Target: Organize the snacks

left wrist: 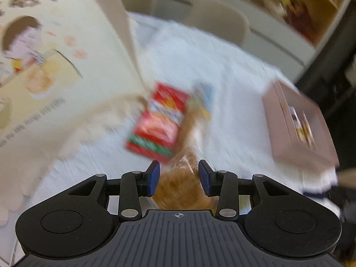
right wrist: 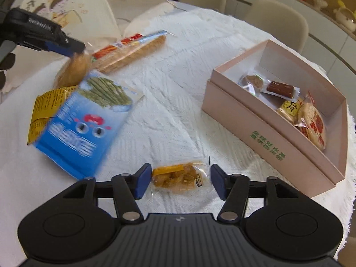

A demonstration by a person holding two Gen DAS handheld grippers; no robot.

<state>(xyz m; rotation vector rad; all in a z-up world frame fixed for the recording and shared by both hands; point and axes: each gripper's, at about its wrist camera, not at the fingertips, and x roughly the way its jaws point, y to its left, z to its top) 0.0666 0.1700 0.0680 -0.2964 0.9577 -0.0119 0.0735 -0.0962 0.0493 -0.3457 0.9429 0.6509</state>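
Observation:
My left gripper is shut on a clear bag of golden-brown bread; in the right wrist view it holds that bag above the table at the far left. My right gripper is open, its jaws on either side of a small packet of orange-brown snacks lying on the cloth. A pink box at the right holds several wrapped snacks. A blue snack pack and a long biscuit pack lie to the left.
A white textured cloth covers the round table. A red snack pack lies ahead of the left gripper. A large illustrated cream bag stands at the left. Beige chairs stand behind the table. The left wrist view is motion-blurred.

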